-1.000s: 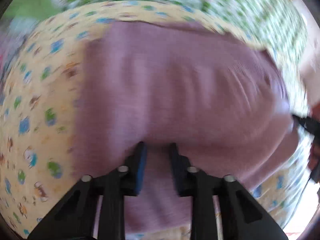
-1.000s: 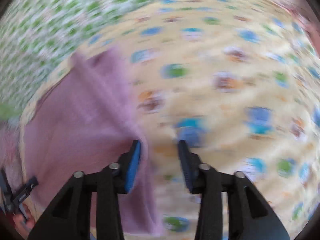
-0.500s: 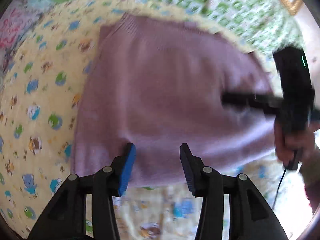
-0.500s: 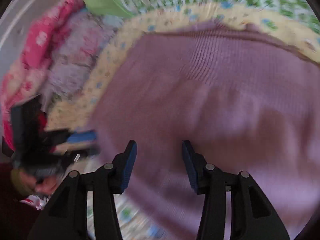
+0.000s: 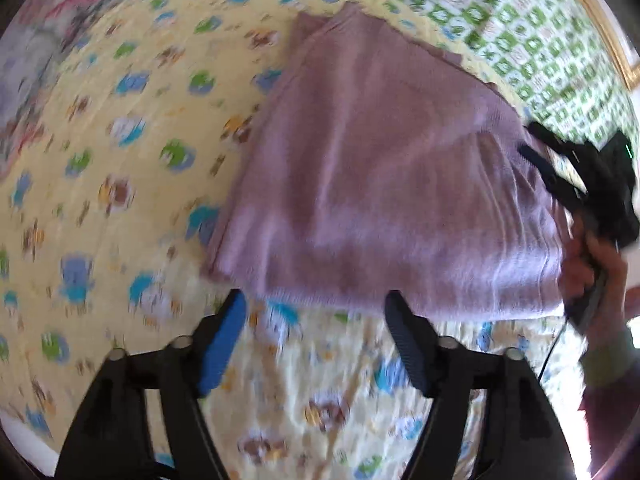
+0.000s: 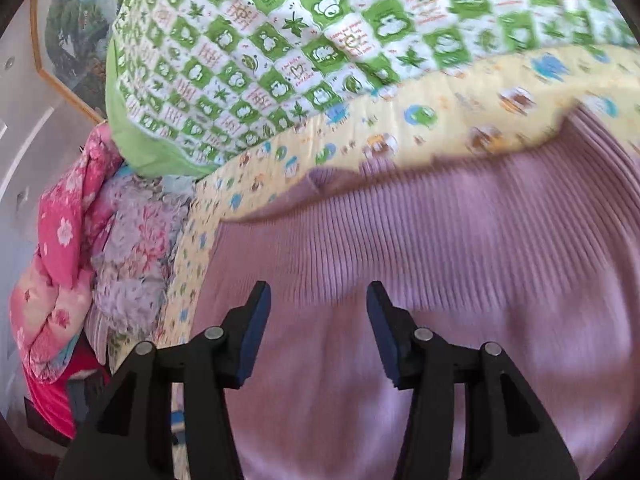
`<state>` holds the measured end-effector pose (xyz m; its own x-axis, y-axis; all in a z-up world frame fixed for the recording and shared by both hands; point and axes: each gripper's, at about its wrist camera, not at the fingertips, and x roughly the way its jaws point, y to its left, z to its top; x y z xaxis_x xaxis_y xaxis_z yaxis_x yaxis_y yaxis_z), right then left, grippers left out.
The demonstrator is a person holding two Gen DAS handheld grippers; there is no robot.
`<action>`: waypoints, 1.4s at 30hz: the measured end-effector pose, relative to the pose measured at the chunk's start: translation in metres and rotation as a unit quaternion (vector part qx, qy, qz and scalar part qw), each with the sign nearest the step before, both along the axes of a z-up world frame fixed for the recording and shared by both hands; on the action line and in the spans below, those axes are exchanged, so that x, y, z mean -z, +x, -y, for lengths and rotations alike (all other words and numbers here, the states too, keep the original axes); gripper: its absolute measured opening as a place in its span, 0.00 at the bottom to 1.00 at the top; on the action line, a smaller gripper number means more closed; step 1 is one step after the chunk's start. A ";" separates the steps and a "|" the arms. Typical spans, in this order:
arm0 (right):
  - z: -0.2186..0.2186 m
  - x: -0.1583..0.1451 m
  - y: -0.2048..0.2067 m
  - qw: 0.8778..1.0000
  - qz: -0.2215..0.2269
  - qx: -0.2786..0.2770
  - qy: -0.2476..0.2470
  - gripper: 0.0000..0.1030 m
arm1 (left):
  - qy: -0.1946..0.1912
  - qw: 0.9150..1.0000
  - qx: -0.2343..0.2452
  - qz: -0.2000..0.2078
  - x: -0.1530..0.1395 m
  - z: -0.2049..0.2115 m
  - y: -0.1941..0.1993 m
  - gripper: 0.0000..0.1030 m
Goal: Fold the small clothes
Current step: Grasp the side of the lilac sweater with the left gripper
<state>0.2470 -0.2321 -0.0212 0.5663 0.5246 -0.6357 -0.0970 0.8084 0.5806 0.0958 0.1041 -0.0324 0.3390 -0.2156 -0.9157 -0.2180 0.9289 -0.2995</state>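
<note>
The purple knit garment (image 5: 384, 184) lies folded flat on a yellow sheet printed with small cartoon animals (image 5: 120, 152), seen from the left wrist camera with its near edge just beyond the fingertips. The left gripper (image 5: 314, 312) hangs over the bare sheet with its jaws spread wide and nothing between them. At the garment's right edge the right gripper (image 5: 560, 168) shows as a dark, blurred shape held in the person's hand (image 5: 596, 264). A green-and-white checked quilt (image 5: 532, 28) lies beyond the garment. From the right wrist camera, the ribbed purple garment (image 6: 440, 248) fills the lower part of the view, under the right gripper (image 6: 318, 300), whose jaws stand wide apart and grip nothing. The checked quilt (image 6: 320, 40) lies behind the yellow sheet (image 6: 400, 132), and pink floral bedding (image 6: 68, 248) is bunched at the left.
</note>
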 end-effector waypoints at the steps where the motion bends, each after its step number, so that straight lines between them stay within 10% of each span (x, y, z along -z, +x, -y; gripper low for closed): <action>1: 0.001 0.001 -0.011 1.000 -0.005 0.002 -0.001 0.53 | -0.013 1.000 -0.011 -0.008 0.004 -0.002 -0.004 0.74; 8: 0.030 0.020 -0.040 0.996 -0.043 0.072 -0.007 0.55 | -0.108 0.991 -0.073 -0.029 0.028 -0.022 -0.006 0.80; 16: 0.098 0.006 -0.076 0.977 -0.048 0.207 0.012 0.55 | -0.129 0.982 -0.141 -0.007 0.034 -0.026 0.015 0.80; 24: 0.040 -0.013 -0.042 0.994 -0.020 0.109 0.024 0.55 | -0.082 0.982 -0.170 0.008 0.032 -0.011 0.040 0.79; 29: -0.006 -0.004 -0.014 0.998 -0.032 0.043 0.021 0.55 | -0.054 0.989 -0.132 0.026 0.022 0.000 0.054 0.33; 37: -0.148 -0.019 0.039 0.987 -0.070 -0.133 -0.054 0.74 | 0.029 0.994 -0.083 0.057 0.004 0.025 0.053 0.21; 42: -0.189 -0.017 0.059 0.984 -0.087 -0.134 -0.083 0.76 | 0.030 0.994 -0.068 0.074 -0.005 0.028 0.047 0.15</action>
